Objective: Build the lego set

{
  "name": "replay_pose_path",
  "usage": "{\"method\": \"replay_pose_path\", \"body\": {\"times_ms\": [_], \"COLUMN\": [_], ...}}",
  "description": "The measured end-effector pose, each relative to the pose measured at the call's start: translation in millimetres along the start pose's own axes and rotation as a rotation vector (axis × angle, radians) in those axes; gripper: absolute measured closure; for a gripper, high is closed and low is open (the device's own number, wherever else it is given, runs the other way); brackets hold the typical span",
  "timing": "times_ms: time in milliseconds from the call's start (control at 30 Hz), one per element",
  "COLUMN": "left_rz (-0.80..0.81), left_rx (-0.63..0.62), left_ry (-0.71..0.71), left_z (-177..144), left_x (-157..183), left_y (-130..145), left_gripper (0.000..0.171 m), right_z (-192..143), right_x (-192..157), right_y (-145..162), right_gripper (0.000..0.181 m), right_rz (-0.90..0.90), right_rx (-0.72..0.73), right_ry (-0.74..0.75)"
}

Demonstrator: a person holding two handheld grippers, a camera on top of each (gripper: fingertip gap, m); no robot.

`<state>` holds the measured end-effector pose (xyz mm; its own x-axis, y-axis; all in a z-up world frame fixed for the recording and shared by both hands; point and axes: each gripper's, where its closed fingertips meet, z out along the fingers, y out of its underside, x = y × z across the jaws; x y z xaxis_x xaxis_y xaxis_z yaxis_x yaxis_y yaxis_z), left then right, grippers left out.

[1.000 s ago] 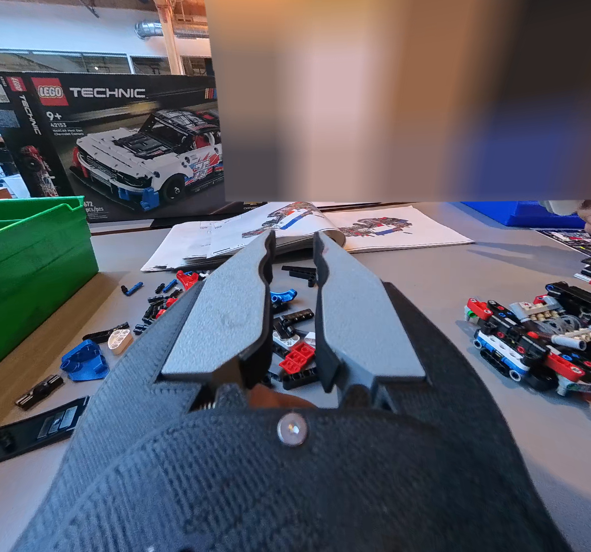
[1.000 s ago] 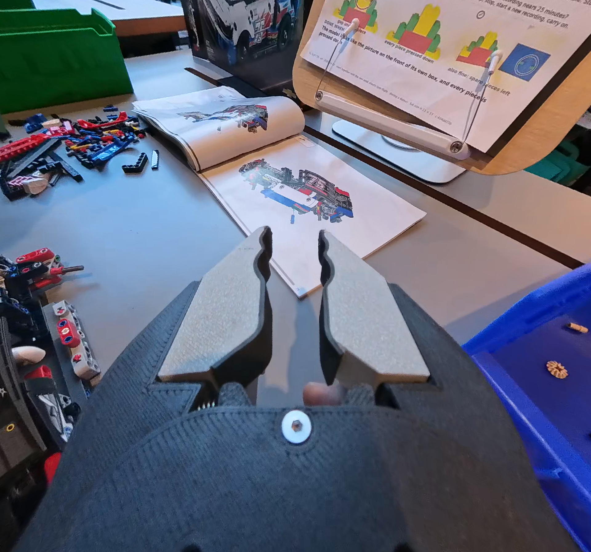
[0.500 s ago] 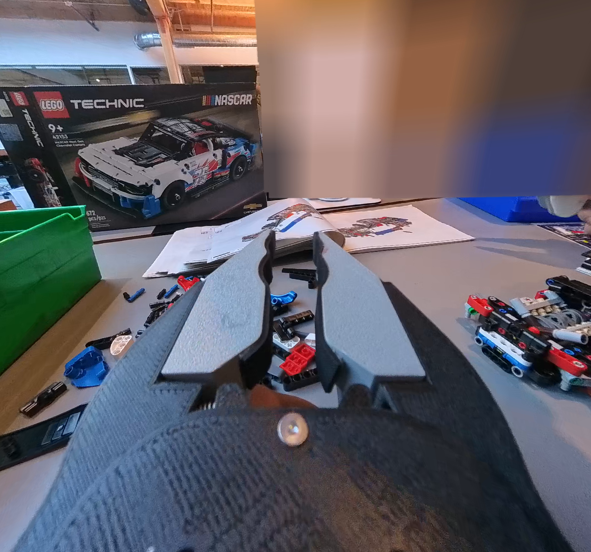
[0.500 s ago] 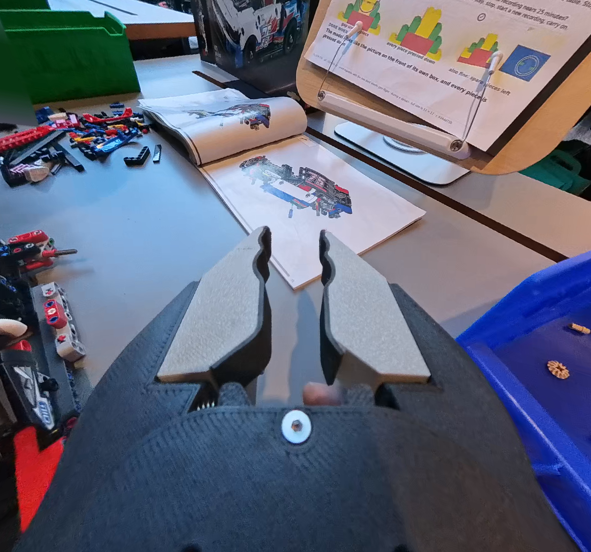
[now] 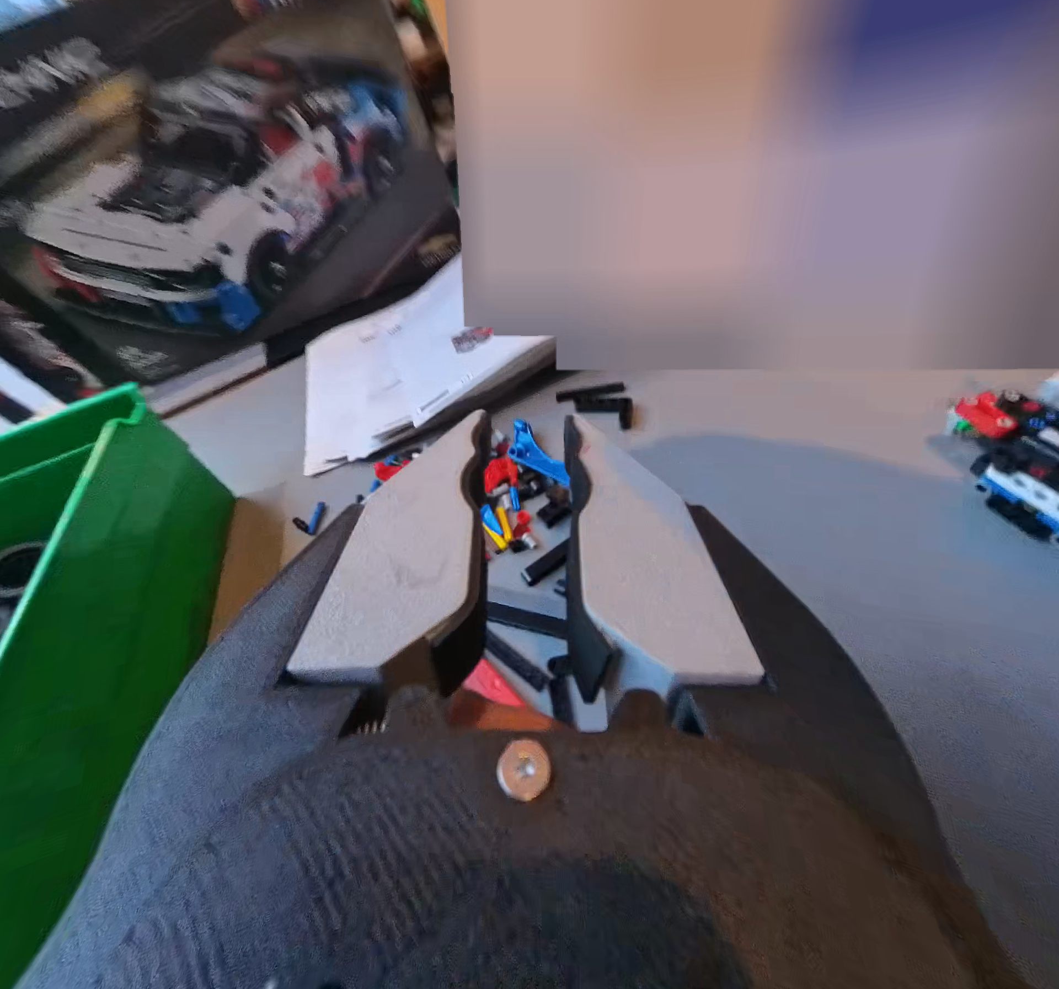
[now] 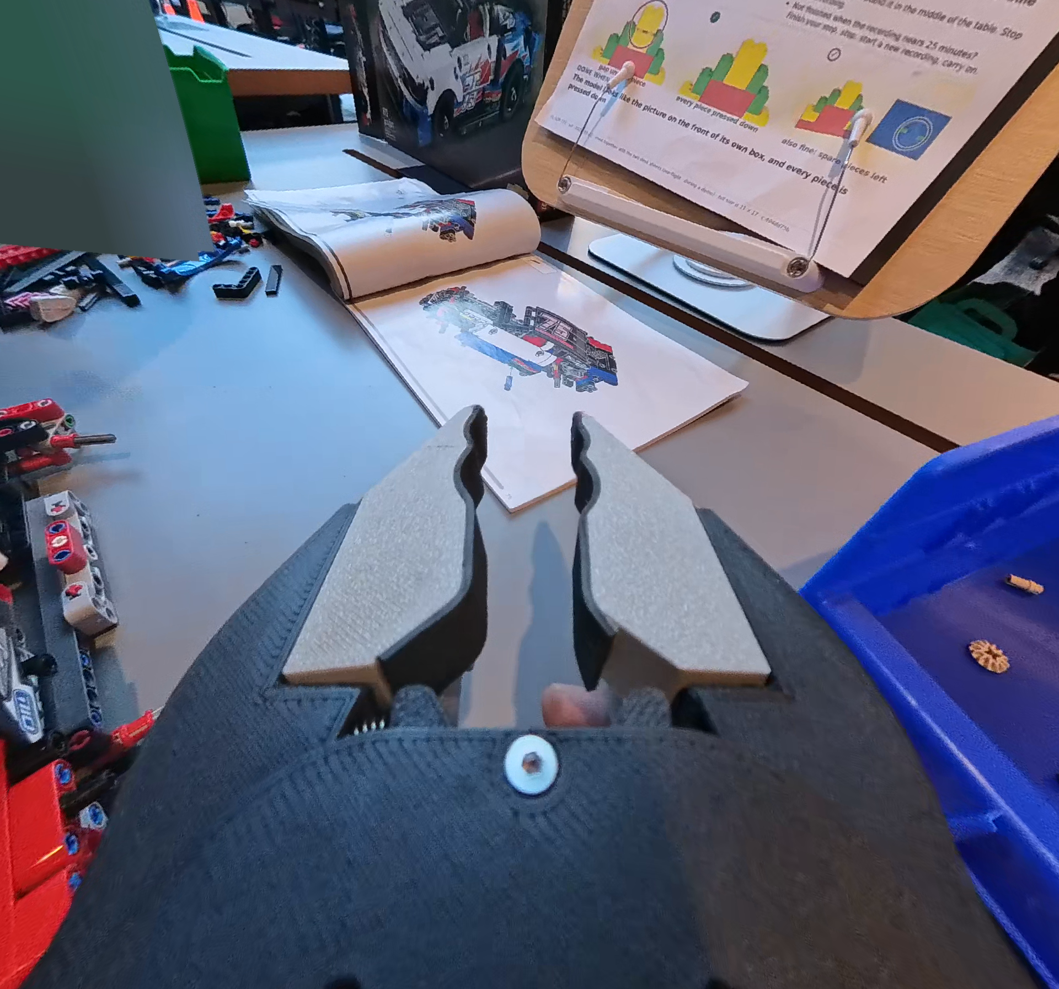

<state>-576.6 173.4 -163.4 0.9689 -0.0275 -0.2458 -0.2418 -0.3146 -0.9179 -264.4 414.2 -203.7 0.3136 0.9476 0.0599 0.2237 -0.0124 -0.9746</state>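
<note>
loose pieces before instruction booklet | set box behind booklet | bin left of pieces | partly built car right

Bare table lies open between loose pieces and booklet; blue bin blocks rightward.

Printed lettering stands on 3 things: the dark set box with its car picture, motion-blurred in the left wrist view; the white sheet clipped to the wooden stand; and the drawn car in the open instruction booklet.
</note>
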Motion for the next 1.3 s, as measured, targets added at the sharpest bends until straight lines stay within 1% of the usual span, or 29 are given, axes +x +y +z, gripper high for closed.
{"method": "replay_pose_path", "body": {"times_ms": [33,100,133,167,200,267,367,433,467,500,533,667,833,867,900,967,1100,1300], "left_rz": [-0.003,0.01,0.044,0.08,0.092,0.045,0.005,-0.068,-0.114,-0.147,-0.165,-0.204,-0.19,-0.178,-0.164,-0.156,-0.152,-0.134], "left_rx": [-0.062,-0.241,-0.337,-0.406,-0.45,-0.509,-0.553,-0.575,-0.585,-0.607,-0.627,-0.654,-0.69,-0.704,-0.701,-0.722,-0.721,-0.728], "left_ry": [0.051,0.106,0.099,0.053,0.057,0.113,0.179,0.213,0.23,0.228,0.215,0.212,0.211,0.2,0.179,0.169,0.176,0.171], "left_z": [9.4,29.8,37.7,43.3,46.7,50.0,49.5,50.1,51.1,52.0,53.2,56.3,56.0,56.2,57.4,56.9,56.6,52.0], "left_x": [-6.1,-21.4,-34.1,-51.9,-61.0,-65.3,-60.3,-52.2,-46.6,-43.9,-42.9,-32.2,-22.5,-23.1,-26.0,-27.1,-24.7,-20.0], "left_y": [6.3,31.3,47.0,59.2,68.0,78.5,85.9,89.8,91.5,95.0,98.5,101.2,105.8,108.9,109.0,110.1,109.4,110.6], "left_gripper": [0.151,0.151,0.151,0.151,0.154,0.16,0.164,0.163,0.166,0.169,0.168,0.162,0.161,0.162,0.168,0.166,0.163,0.167], "right_z": [-0.2,-0.4,-0.9,-1.6,-2.4,-3.8,-4.8,-4.7,-4.4,-4.2,-4.2,-4.8,-5.5,-5.6,-5.8,-6.2,-6.9,-7.3], "right_x": [-0.9,-2.4,-2.8,-2.8,-2.4,-0.6,1.5,1.5,1.3,1.1,0.7,-0.9,-0.7,-0.6,-0.4,-0.3,-0.4,-0.5], "right_y": [-0.5,-0.6,-0.8,-1.5,-2.1,-3.3,-4.2,-4.0,-3.6,-3.4,-3.4,-3.8,-4.4,-4.5,-4.6,-5.0,-5.5,-5.9], "right_gripper": [0.154,0.154,0.154,0.154,0.154,0.154,0.154,0.155,0.155,0.155,0.155,0.155,0.156,0.156,0.156,0.156,0.156,0.157], "right_rz": [-0.01,-0.022,-0.025,-0.025,-0.02,0.0,0.026,0.029,0.028,0.024,0.02,0.008,0.016,0.019,0.021,0.024,0.028,0.032], "right_rx": [0.003,0.004,0.008,0.014,0.02,0.033,0.044,0.043,0.041,0.039,0.038,0.041,0.047,0.048,0.049,0.052,0.057,0.06], "right_ry": [0.003,0.007,0.008,0.008,0.007,0.004,-0.001,-0.005,-0.005,-0.005,-0.004,-0.005,-0.009,-0.01,-0.011,-0.013,-0.015,-0.019]}}
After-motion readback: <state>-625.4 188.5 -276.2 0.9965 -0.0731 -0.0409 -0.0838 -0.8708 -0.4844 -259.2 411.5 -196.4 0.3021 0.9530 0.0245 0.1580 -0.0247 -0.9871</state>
